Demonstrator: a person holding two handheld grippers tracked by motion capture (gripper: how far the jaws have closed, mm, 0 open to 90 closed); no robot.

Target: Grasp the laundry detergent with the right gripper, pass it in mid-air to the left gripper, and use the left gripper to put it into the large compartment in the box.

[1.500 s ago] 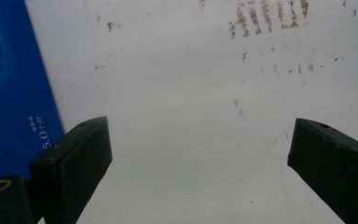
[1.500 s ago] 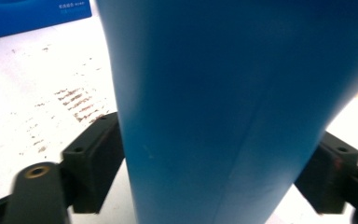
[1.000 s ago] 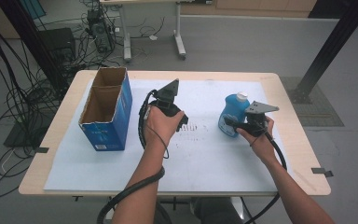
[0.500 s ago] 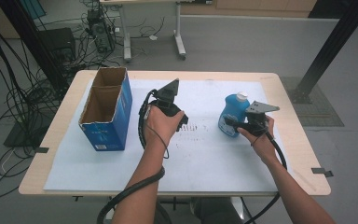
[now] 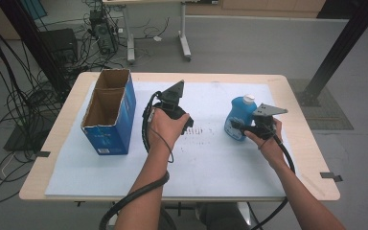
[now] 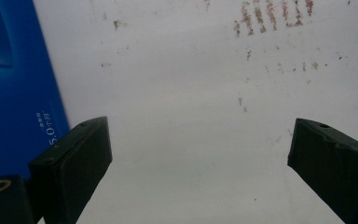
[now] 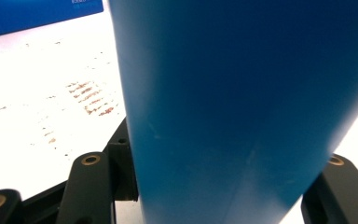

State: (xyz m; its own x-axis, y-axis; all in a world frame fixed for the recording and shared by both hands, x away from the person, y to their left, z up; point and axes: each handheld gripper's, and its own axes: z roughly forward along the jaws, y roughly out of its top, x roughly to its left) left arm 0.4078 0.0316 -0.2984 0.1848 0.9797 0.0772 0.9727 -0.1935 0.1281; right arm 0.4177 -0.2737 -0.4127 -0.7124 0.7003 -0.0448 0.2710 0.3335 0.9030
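The right gripper [image 5: 239, 127] has its jaws closed on the blue bottle [image 5: 238, 118], upright at the frame's centre right (white cap on top). The left gripper [image 6: 200, 172], mid-frame beside the cardboard box [image 5: 109, 111], gapes wide with nothing between its jaws.

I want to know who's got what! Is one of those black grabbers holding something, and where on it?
The right gripper holds the blue bottle by the lower part of its body, fingers on either side. The left gripper is open and holds nothing.

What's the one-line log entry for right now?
right gripper: shut on blue bottle | left gripper: open | bottle: upright on table
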